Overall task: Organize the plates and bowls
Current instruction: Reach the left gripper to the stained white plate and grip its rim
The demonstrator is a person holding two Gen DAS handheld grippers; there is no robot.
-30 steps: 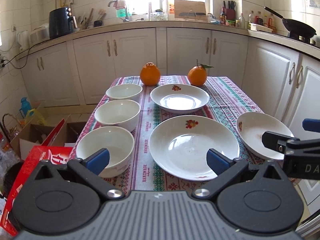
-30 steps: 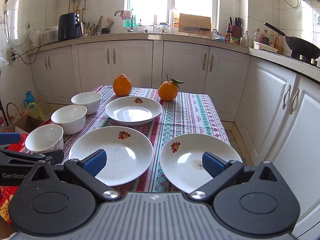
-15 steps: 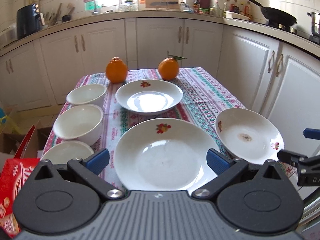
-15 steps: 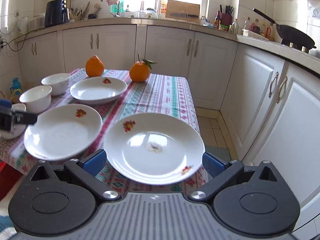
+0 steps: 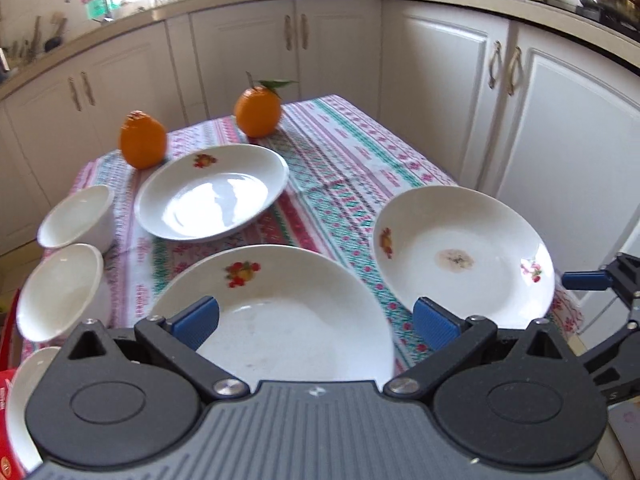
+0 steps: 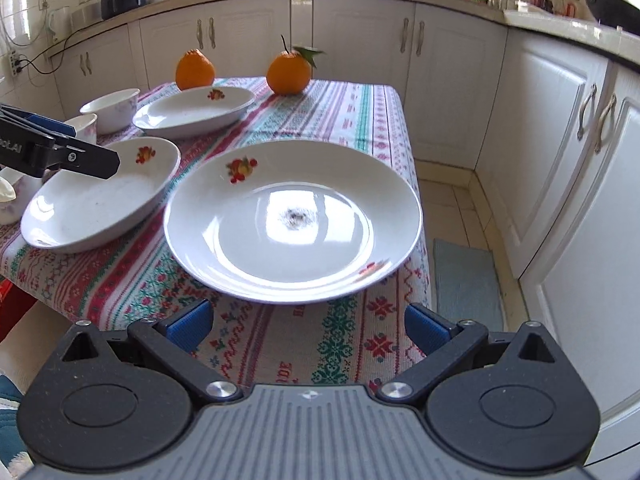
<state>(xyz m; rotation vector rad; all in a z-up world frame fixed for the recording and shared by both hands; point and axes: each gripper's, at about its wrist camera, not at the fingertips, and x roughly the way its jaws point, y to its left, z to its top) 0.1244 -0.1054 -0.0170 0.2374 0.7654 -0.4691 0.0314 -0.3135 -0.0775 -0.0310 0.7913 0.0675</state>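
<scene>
White cabinets ring a cloth-covered tabletop [image 6: 360, 120]. Both the right tool [image 6: 306, 326] and the left tool [image 5: 316, 320] are held apart and empty. One stained plate [image 6: 294, 220] overhangs the near edge (glossy rim); it could be nudged off.

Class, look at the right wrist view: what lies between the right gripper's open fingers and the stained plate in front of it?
Only bare patterned tablecloth separates the right gripper from the stained plate; the right wrist view shows it.

Nearest bowl [image 5: 18, 408] cut by the left edge, near plate's [image 5: 296, 320] front rim behind the left hand-held gripper [image 5: 316, 322]
</scene>
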